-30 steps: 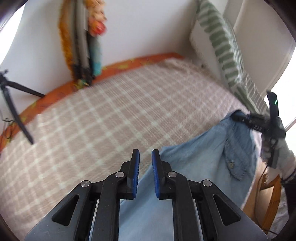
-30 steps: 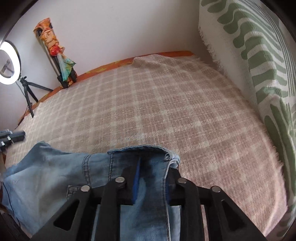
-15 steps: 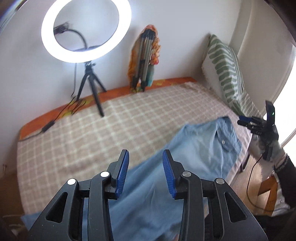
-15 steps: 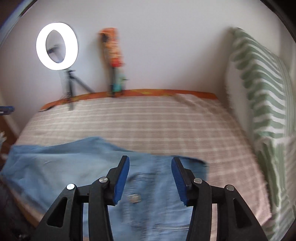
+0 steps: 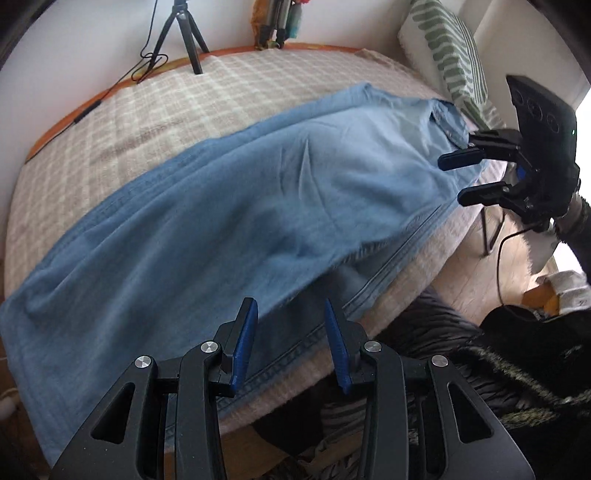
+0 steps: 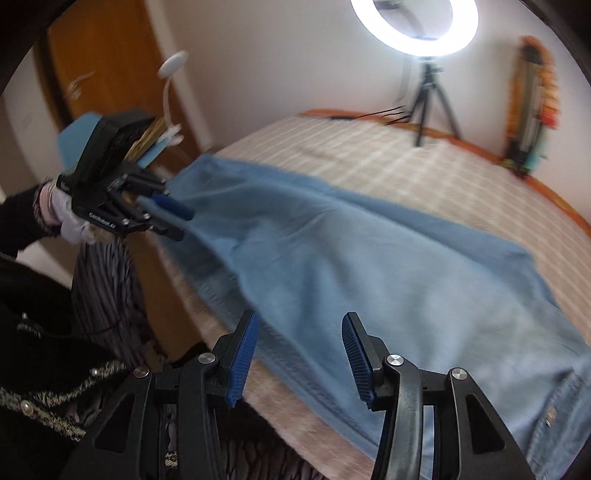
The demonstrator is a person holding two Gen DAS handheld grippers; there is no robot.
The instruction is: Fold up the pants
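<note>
Left wrist: both tongs (image 5: 290, 341) now released the pants (image 5: 221, 221).

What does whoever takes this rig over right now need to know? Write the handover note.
Left gripper: open, empty, above the pants' near edge.
Right gripper: open, empty, by the waistband end.
Pants: laid lengthwise along the front of the bed, one layer lying over another, near edge at the bed's edge.
Done: pants laid out and released.
Left: the folds.

White walls, lit ring light (image 6: 414, 22) on tripod (image 6: 430, 99), checked bedspread (image 5: 155, 107), green-striped pillow (image 5: 448, 55), wooden door (image 6: 107, 66), wood floor (image 5: 476, 269).
</note>
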